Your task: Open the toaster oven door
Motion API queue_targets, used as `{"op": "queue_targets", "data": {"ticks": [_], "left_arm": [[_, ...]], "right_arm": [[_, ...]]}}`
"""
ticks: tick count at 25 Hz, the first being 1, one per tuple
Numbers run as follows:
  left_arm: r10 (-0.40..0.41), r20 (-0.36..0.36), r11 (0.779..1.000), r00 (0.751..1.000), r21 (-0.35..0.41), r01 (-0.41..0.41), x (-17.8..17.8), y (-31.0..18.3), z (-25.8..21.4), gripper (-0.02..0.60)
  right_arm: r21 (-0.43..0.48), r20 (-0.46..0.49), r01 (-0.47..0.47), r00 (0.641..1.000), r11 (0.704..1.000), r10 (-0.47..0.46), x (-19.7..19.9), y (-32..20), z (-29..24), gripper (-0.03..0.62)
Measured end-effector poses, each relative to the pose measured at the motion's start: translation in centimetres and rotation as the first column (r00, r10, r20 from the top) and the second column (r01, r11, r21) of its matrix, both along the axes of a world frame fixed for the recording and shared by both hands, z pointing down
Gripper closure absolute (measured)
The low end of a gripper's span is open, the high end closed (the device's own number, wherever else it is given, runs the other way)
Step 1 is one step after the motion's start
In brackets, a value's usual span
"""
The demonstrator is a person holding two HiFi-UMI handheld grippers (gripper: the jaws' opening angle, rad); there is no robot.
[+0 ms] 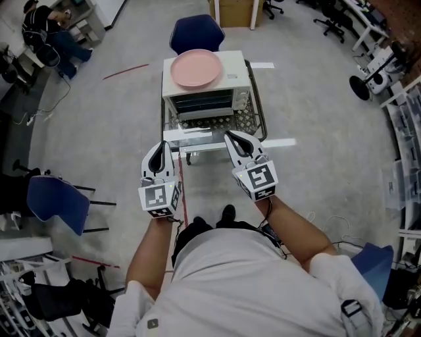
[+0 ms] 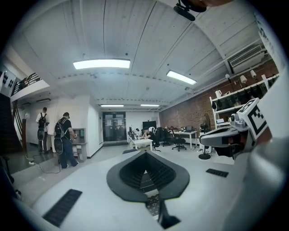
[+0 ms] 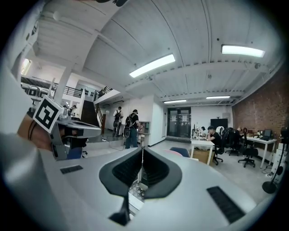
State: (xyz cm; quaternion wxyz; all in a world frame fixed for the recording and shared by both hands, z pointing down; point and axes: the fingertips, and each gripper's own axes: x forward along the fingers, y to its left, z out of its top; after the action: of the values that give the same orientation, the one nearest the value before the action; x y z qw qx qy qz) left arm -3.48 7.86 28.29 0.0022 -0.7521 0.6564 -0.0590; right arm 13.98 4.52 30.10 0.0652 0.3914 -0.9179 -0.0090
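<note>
The toaster oven point(image 1: 205, 84) is a white box with a dark glass front that faces me. It stands on a wire-mesh cart point(image 1: 248, 117), and a pink plate point(image 1: 196, 68) lies on top of it. Whether its door is ajar I cannot tell. Both grippers hang side by side just in front of the cart, pointing at the oven and touching nothing. My left gripper point(image 1: 160, 147) point(image 2: 145, 159) is shut and empty. My right gripper point(image 1: 230, 135) point(image 3: 142, 152) is shut and empty too, its tip over the cart's front edge.
A blue chair point(image 1: 196, 31) stands behind the cart, with a cardboard box point(image 1: 233, 10) beyond it. Another blue chair point(image 1: 58, 201) is at my left. A seated person point(image 1: 46, 29) is far left. Red tape point(image 1: 183, 197) runs along the floor.
</note>
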Motion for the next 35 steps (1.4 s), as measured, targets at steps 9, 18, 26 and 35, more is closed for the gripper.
{"op": "queue_targets", "data": {"ticks": [9, 18, 26, 35], "left_arm": [[0.105, 0.000, 0.994, 0.994, 0.004, -0.105, 0.0, 4.2, -0.9, 0.566], [0.176, -0.001, 0.984, 0.984, 0.009, -0.176, -2.9, 13.1, -2.2, 0.566], [0.252, -0.013, 0.967, 0.968, 0.035, -0.252, -4.8, 21.7, -3.1, 0.565], [0.289, -0.046, 0.957, 0.956, 0.047, -0.287, -7.2, 28.0, -3.6, 0.565]], "right_arm": [[-0.005, -0.016, -0.004, 1.000, 1.000, 0.004, -1.1, 4.9, 0.1, 0.572], [0.014, -0.038, 0.004, 0.999, 1.000, -0.003, -4.1, 14.4, -1.2, 0.572], [0.049, -0.038, 0.004, 0.999, 0.999, -0.002, -6.9, 23.1, -2.6, 0.572], [0.010, -0.043, -0.010, 0.999, 1.000, 0.010, -8.5, 30.8, -1.8, 0.574]]}}
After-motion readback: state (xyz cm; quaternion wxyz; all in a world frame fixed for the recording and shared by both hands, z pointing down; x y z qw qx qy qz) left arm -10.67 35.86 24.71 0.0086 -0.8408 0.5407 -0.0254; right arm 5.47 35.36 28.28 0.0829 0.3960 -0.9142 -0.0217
